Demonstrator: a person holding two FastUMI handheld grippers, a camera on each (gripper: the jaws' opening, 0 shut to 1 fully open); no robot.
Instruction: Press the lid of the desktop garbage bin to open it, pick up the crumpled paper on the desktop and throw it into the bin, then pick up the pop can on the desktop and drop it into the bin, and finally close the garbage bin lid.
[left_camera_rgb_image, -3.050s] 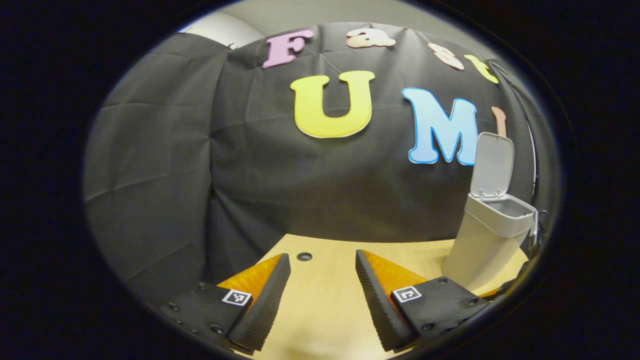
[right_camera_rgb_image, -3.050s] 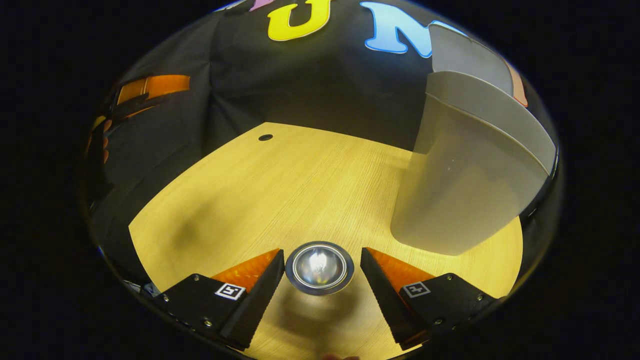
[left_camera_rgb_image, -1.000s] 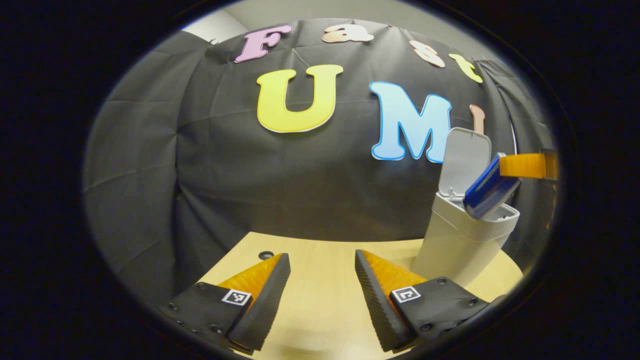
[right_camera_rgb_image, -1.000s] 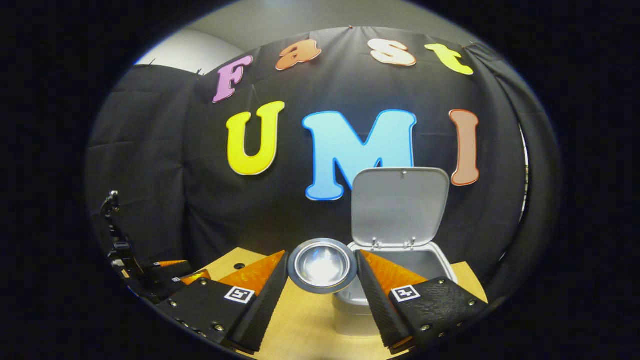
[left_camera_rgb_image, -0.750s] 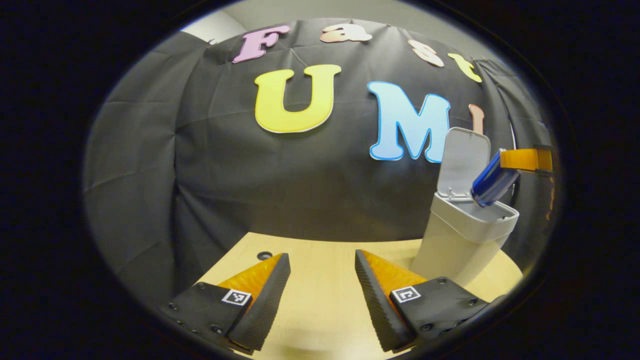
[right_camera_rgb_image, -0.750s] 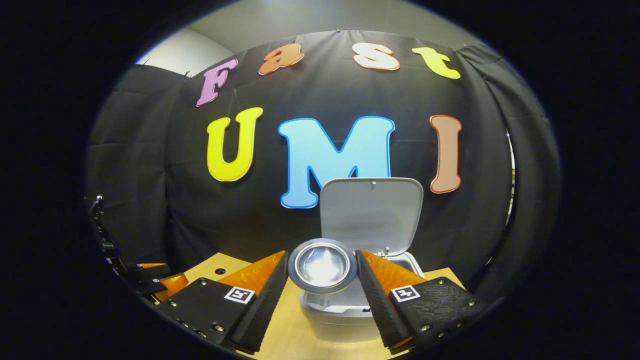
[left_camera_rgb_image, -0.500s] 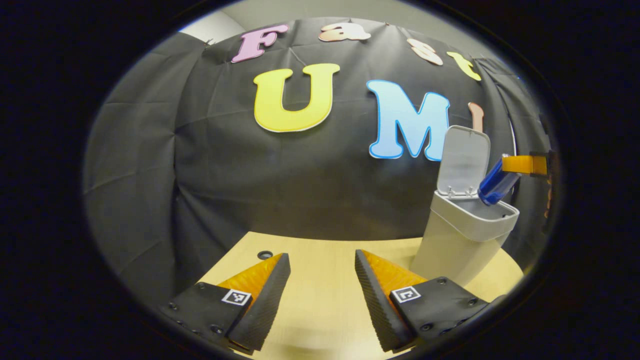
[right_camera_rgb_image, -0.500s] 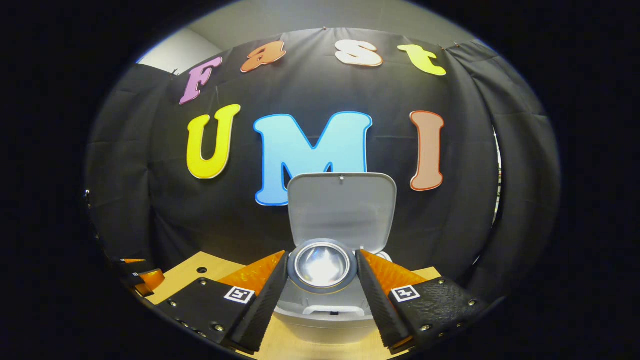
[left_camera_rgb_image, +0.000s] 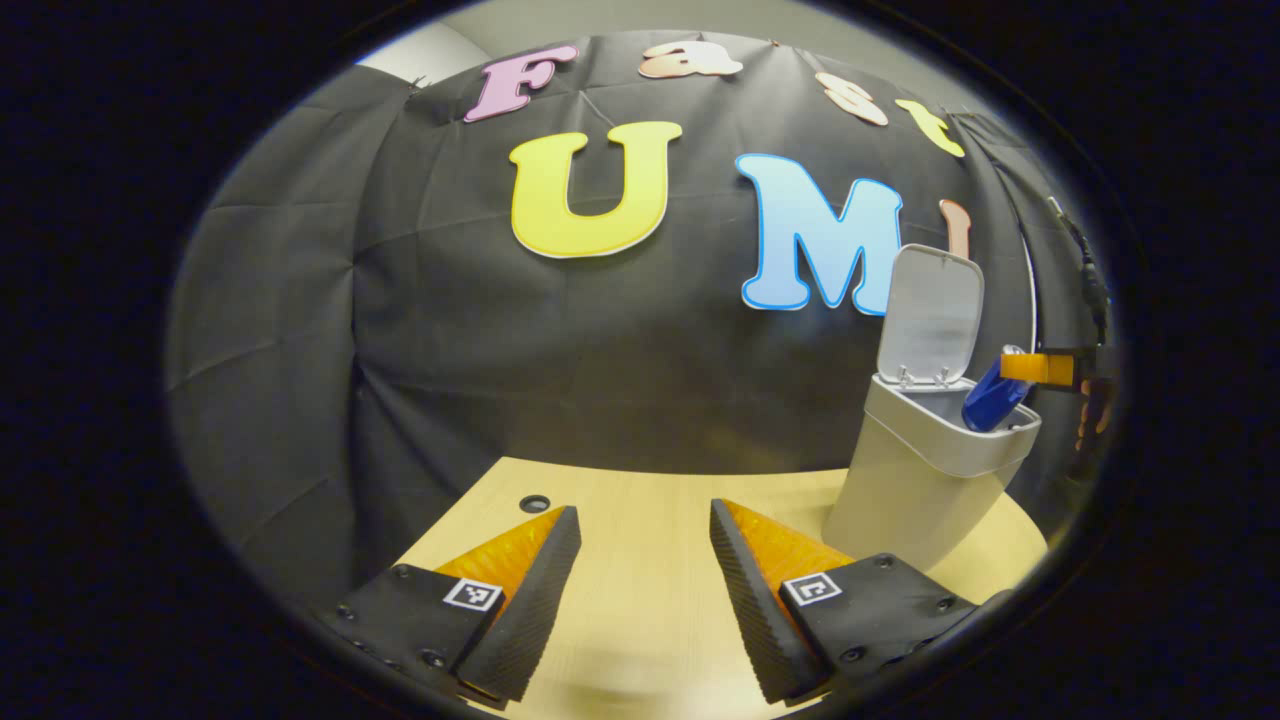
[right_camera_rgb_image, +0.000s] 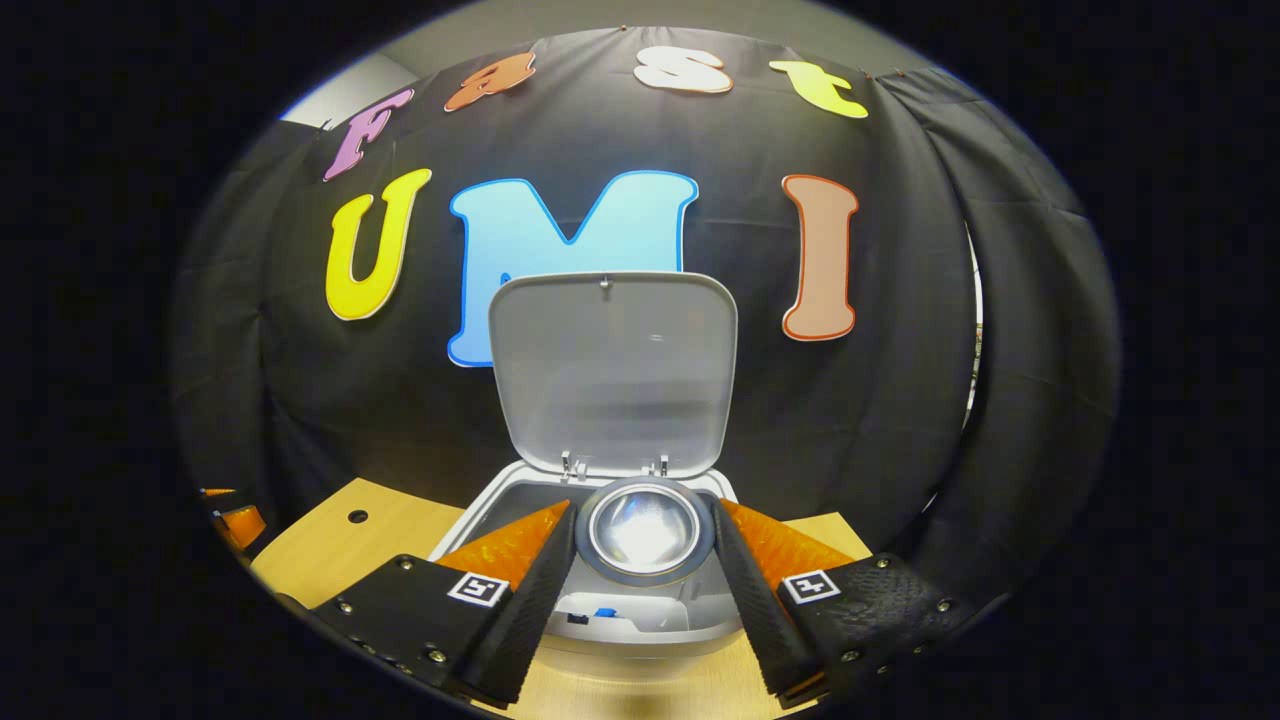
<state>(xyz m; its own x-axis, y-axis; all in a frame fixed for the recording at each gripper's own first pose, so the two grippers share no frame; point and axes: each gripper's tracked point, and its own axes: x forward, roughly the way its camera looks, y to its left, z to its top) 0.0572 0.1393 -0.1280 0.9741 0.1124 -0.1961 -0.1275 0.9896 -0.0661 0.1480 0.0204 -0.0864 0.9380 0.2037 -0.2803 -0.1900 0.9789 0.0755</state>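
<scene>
Your left gripper (left_camera_rgb_image: 635, 590) hangs spread and empty over the desktop (left_camera_rgb_image: 640, 500); beside it, the pop can (left_camera_rgb_image: 990, 398) tilts into the bin (left_camera_rgb_image: 920, 480). Your right gripper (right_camera_rgb_image: 640, 590) clamps that can above the opening, lid (right_camera_rgb_image: 612, 370) upright: release squarely, clear of the rim.

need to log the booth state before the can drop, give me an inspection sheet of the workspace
surface: light wooden desktop with a small round hole near its far edge.
job's things: grey plastic desktop garbage bin with lid raised upright; blue metal pop can tilted, lower end dipping into the bin's opening; crumpled paper: cannot tell whether it is inside.
clutter: nothing seen.
grippers: left gripper open, held low over the desktop; right gripper shut on the pop can, above the bin.
cables: a dark cable hangs at the wall's edge.
surroundings: black cloth booth wall; pale room wall above.
</scene>
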